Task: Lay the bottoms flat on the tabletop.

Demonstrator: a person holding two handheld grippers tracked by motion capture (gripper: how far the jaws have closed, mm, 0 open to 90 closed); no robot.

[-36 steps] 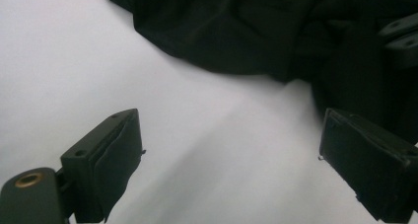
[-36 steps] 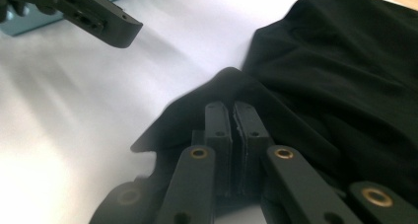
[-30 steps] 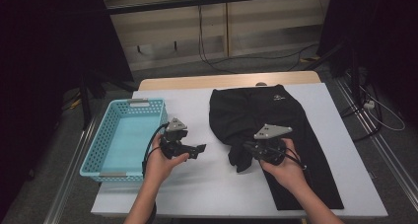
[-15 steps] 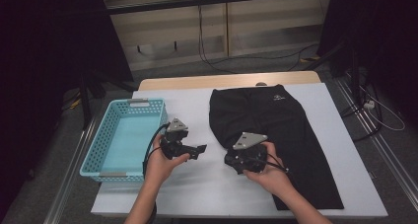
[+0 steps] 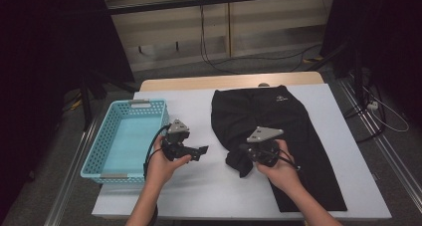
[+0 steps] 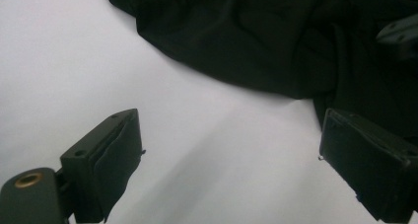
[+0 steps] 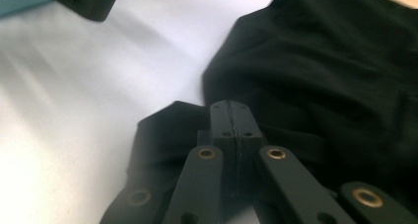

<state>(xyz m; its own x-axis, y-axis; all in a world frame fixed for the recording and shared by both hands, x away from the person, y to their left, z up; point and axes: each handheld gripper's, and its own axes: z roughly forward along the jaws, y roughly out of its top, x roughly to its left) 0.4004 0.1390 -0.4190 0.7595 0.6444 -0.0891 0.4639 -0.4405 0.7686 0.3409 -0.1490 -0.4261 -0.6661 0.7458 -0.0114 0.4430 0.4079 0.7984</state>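
Black shorts [image 5: 278, 121] lie flat on the white table [image 5: 199, 196], with one leg's hem bunched at the lower left [image 5: 238, 162]. My right gripper [image 5: 245, 149] hovers over that bunched hem, pointing left. Its jaws have just been closing and now meet flush [image 7: 230, 108]; no cloth shows in the seam between them, and the black fabric [image 7: 315, 71] lies right beneath and beyond. My left gripper [image 5: 199, 150] rests left of the shorts, open [image 6: 231, 160], nothing between its pads, with the shorts [image 6: 256, 41] ahead of it.
A light blue perforated basket [image 5: 94, 156] stands at the table's left edge, close beside the left hand. White tabletop [image 6: 88, 61] lies between the two grippers and along the front. The floor drops away at the table's near and right edges.
The right hand swung left toward the bunched hem, then drew back slightly to the right. The left hand and the shorts stayed put.
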